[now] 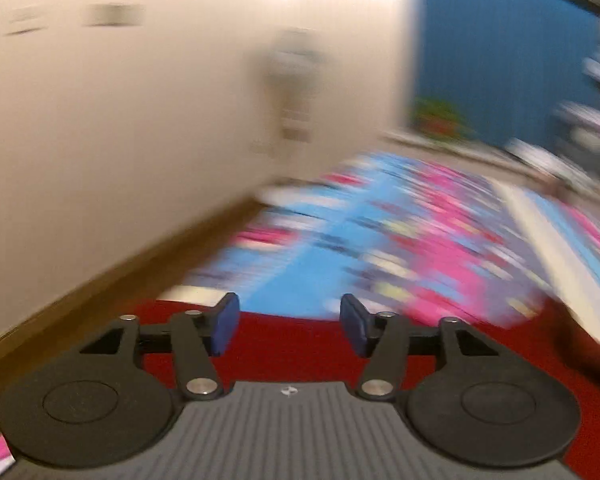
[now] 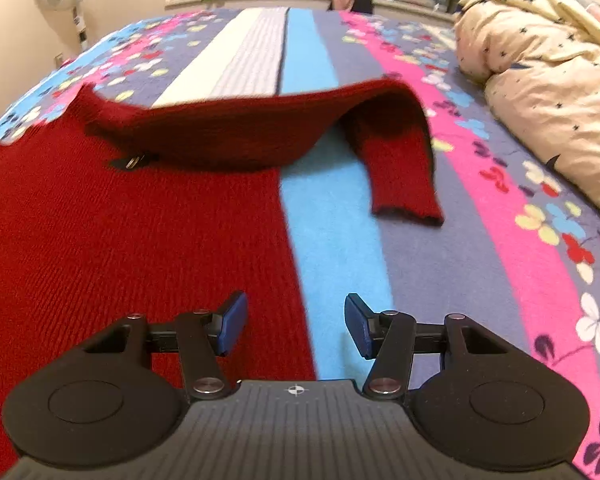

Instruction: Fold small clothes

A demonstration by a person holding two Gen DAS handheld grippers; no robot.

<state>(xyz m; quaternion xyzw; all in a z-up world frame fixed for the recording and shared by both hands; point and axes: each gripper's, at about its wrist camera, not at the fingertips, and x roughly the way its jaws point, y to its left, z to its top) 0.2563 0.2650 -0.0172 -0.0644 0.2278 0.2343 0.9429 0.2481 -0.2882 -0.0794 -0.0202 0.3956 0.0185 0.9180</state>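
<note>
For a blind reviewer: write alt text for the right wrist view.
A red knitted sweater lies on a striped, flowered bedspread, one sleeve draped across it. The right tool hovers open and empty over its edge.

a dark red knitted sweater [image 2: 100,232] lies spread flat on the striped floral bedspread [image 2: 480,248], one sleeve [image 2: 400,160] humped up over the body, its cuff resting on the cover to the right
</note>
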